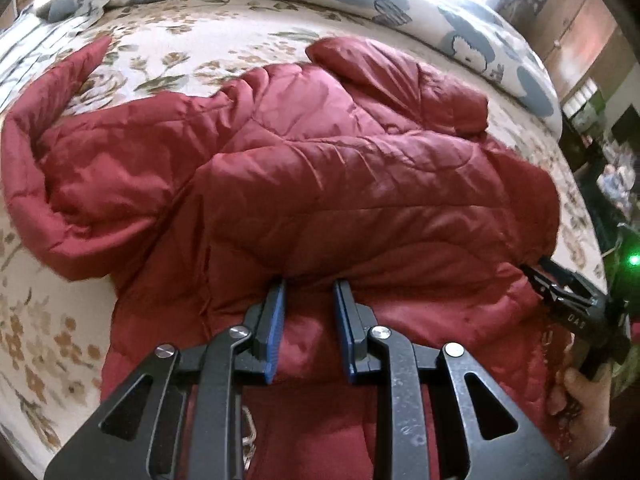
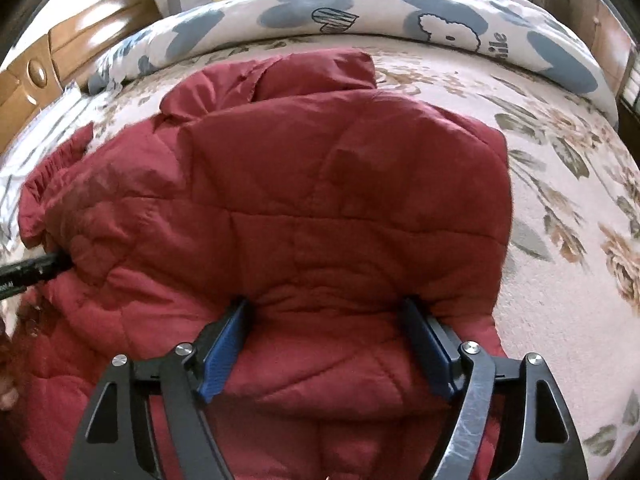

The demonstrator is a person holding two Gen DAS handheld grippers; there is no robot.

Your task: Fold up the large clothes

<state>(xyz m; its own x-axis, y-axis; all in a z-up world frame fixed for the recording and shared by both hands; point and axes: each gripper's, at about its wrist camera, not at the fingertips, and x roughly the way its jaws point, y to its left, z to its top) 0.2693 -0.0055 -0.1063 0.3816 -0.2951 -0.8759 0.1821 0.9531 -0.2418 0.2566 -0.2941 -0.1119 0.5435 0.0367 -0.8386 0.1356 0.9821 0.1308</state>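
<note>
Low in the left wrist view, the left gripper (image 1: 309,285) pinches a fold of the red jacket (image 1: 320,184), its jaws nearly together. The right gripper (image 2: 326,304) stands spread, jacket bulging between its pads. The jacket covers mid-frame on the flowered bedsheet (image 2: 560,240); a blue-patterned quilt (image 2: 440,20) bunches across the top, wooden headboard (image 2: 80,40) upper left.

Bright daylight from behind, blown-out glare, soft blur, fisheye-bent edges.

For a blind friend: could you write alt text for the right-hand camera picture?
A puffy red quilted jacket lies folded on a floral bedsheet. The right gripper straddles its near fold with blue-padded jaws wide apart. A blue-and-white duvet lies behind.
</note>
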